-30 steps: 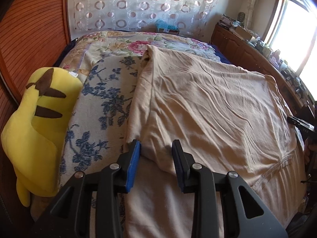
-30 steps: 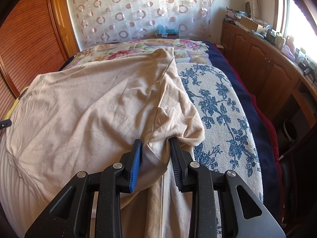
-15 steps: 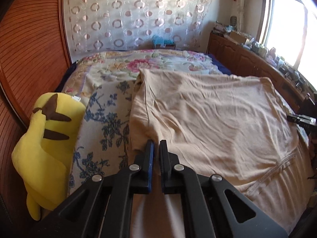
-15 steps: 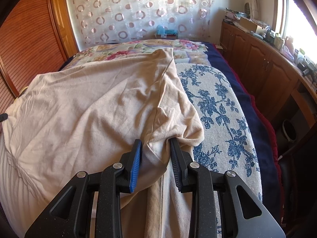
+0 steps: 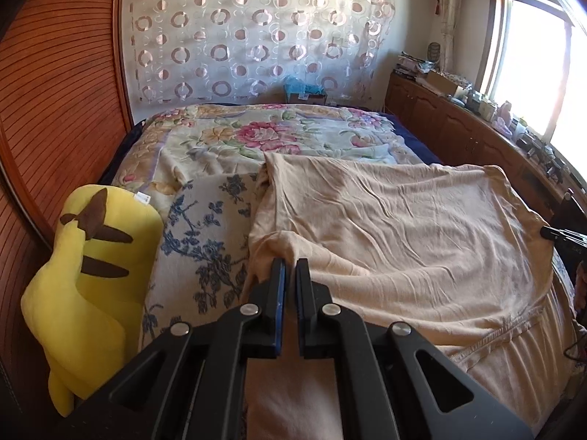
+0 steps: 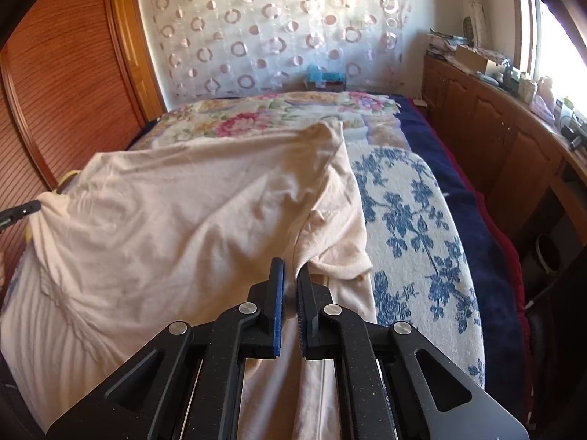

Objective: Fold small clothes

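Note:
A beige shirt (image 5: 396,227) lies spread across the bed, its hem hanging over the near edge. My left gripper (image 5: 290,264) is shut on the shirt's left sleeve area and lifts a fold of cloth. In the right wrist view the same shirt (image 6: 176,220) stretches to the left. My right gripper (image 6: 291,269) is shut on the cloth near the right sleeve (image 6: 341,256). The other gripper's tip shows at the far edge of each view, in the left wrist view (image 5: 561,234) and in the right wrist view (image 6: 18,212).
A yellow plush toy (image 5: 88,271) sits at the bed's left edge by the wooden wall. A blue-flowered towel (image 6: 411,227) and a floral blanket (image 5: 279,132) cover the bed. Wooden cabinets (image 6: 488,128) with clutter run along the right under the window.
Both grippers have closed on the shirt, the left first and the right in the last half second. Both have risen, lifting the cloth at each side.

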Demonstrator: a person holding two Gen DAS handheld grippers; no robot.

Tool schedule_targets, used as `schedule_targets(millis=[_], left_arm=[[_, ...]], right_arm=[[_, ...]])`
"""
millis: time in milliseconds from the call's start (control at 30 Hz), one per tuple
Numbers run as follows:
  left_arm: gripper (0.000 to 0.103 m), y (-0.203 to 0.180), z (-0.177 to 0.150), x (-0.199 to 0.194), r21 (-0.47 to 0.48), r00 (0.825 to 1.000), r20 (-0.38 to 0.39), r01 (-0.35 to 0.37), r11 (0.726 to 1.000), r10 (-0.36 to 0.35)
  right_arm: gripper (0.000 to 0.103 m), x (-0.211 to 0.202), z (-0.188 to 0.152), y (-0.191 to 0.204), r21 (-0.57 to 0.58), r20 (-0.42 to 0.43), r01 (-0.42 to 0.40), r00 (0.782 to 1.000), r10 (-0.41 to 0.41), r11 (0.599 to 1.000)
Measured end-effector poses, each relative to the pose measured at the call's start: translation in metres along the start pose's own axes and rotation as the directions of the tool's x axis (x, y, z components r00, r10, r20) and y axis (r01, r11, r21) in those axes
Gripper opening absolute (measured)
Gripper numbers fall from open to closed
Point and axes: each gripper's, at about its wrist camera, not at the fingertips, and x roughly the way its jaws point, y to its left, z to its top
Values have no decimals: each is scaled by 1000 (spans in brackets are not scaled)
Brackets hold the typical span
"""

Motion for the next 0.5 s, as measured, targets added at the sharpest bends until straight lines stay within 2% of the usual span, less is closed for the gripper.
schedule_targets(millis=[267, 500], left_arm=[[1, -12, -1, -31, 16, 998, 52, 23, 1000, -24], [1, -11, -13, -59, -12, 996, 89, 29, 999, -28]], right_arm=[[3, -19, 7, 3, -7, 31, -28, 999, 28, 1000], [3, -50, 7, 5, -8, 74, -43, 996, 44, 999]])
